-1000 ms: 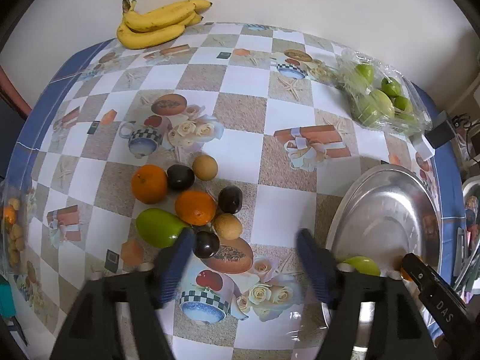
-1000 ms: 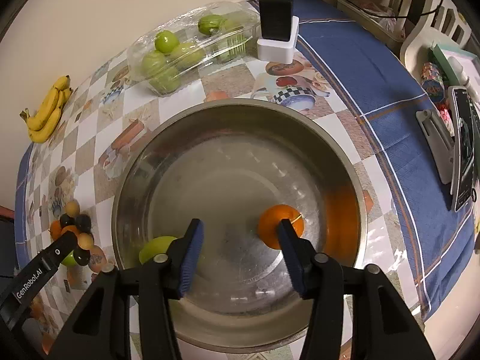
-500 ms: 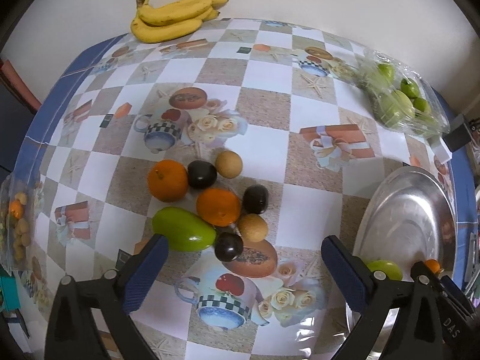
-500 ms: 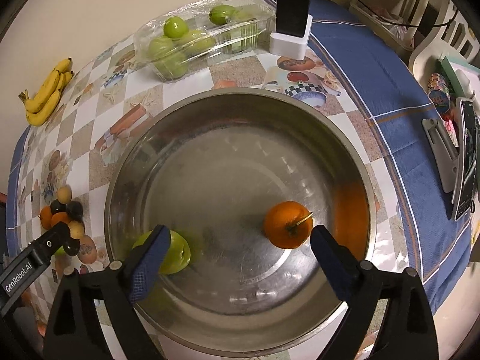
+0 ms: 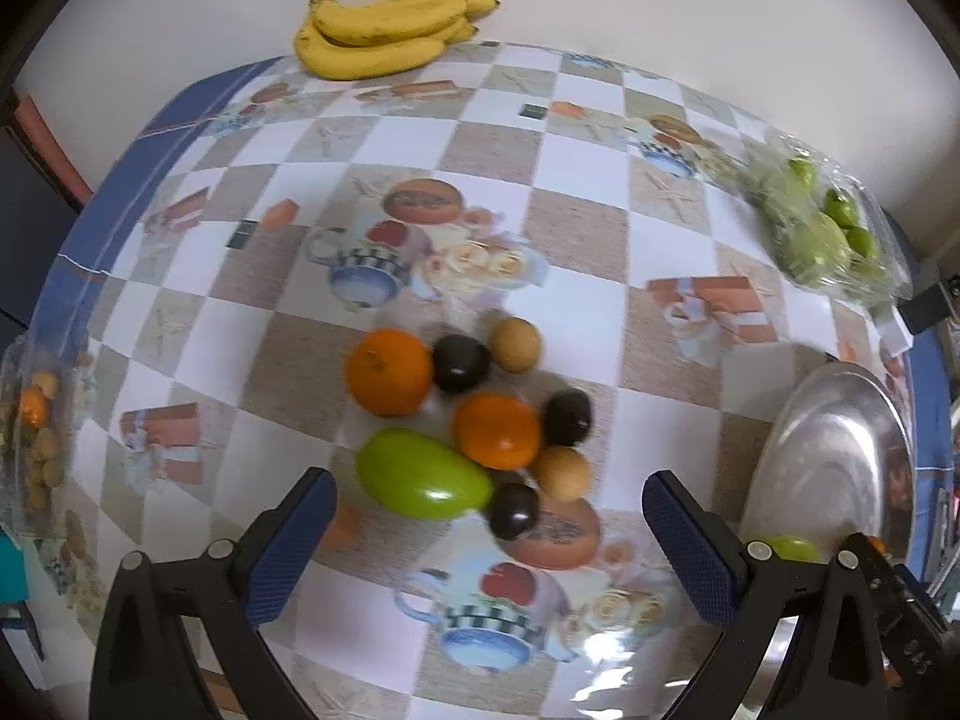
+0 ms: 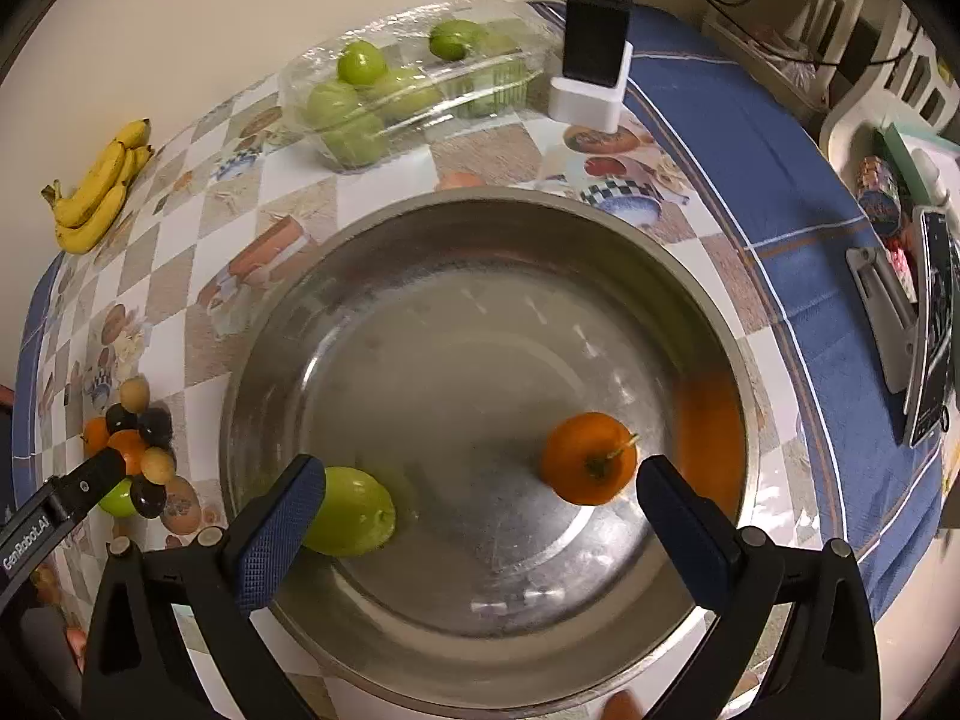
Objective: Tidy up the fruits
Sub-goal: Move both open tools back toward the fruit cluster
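Observation:
Loose fruit lies on the checked tablecloth in the left wrist view: a green mango (image 5: pixel 420 474), two oranges (image 5: pixel 390 378), three dark plums (image 5: pixel 461 363) and two tan round fruits (image 5: pixel 515 343). My left gripper (image 5: pixel 487 483) hangs open above the near side of this pile, holding nothing. In the right wrist view my right gripper (image 6: pixel 480 468) is over the steel bowl (image 6: pixel 480 198). Its jaws are opening, with nothing pressed between them. An orange (image 6: pixel 588 459) and a green fruit (image 6: pixel 354 510) lie in the bowl.
Bananas (image 5: pixel 384 30) lie at the far edge by the wall. A clear box of green fruit (image 6: pixel 408 84) and a black charger (image 6: pixel 594 54) stand behind the bowl. A phone (image 6: pixel 930 324) rests at the right. A bag of small fruit (image 5: pixel 36 438) sits at the left edge.
Both grippers' jaws have spread wide. The orange now lies free in the bowl. My left gripper has shifted left, bringing the fruit pile between its fingers.

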Motion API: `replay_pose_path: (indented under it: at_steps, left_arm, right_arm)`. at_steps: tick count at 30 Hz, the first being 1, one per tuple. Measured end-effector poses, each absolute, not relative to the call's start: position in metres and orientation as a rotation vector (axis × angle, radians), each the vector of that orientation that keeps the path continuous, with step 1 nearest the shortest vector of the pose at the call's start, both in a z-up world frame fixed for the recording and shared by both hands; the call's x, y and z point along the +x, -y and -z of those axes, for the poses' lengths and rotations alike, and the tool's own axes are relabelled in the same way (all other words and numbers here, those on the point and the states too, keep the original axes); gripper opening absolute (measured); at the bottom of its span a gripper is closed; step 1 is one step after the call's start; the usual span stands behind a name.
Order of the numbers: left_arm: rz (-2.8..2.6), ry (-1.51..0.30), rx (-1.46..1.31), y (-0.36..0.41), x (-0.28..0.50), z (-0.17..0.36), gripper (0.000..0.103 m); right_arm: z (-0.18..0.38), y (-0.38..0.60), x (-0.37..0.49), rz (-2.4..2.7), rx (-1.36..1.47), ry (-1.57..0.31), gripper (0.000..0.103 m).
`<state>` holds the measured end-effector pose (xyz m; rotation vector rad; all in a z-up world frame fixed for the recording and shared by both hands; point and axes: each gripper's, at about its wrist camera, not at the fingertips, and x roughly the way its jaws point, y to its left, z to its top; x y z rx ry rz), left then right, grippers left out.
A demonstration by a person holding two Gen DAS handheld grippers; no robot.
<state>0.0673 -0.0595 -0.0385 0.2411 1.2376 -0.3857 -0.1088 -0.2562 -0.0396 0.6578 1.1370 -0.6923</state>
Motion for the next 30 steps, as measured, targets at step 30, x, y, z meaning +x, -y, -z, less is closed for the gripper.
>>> replay_pose_path:
  at_steps: [30]
  left_arm:
    - [0.228, -1.207, 0.094, -0.033, 0.125, 0.039, 0.103]
  right_arm:
    - [0.035, 0.147, -0.007, 0.324, 0.568, -1.082, 0.103]
